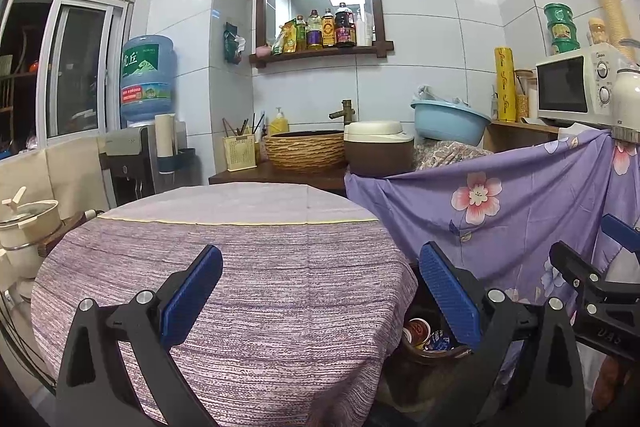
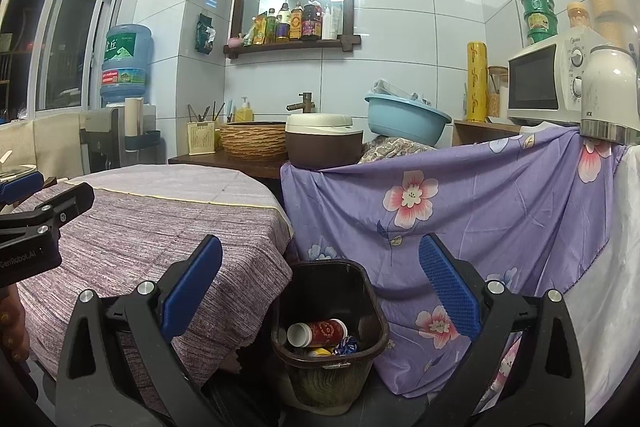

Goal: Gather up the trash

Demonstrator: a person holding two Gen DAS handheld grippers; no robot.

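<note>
A dark brown trash bin (image 2: 372, 303) stands on the floor between the round table and a draped purple floral cloth. Inside it lie a red paper cup (image 2: 318, 333), a blue wrapper (image 2: 347, 346) and something yellow. My right gripper (image 2: 320, 291) is open and empty, hovering above and in front of the bin. My left gripper (image 1: 320, 295) is open and empty over the table's near edge; the bin (image 1: 430, 353) shows partly behind its right finger. The right gripper (image 1: 600, 267) shows at the right edge of the left wrist view, and the left gripper (image 2: 36, 211) at the left edge of the right wrist view.
The round table (image 1: 240, 267) has a striped purple cloth. The purple floral cloth (image 2: 480, 227) hangs to the right. Behind stand a rice cooker (image 2: 324, 139), woven basin (image 2: 252, 141), blue basin (image 2: 404, 119), microwave (image 2: 548, 83), water dispenser (image 1: 146, 79) and a pot (image 1: 28, 223).
</note>
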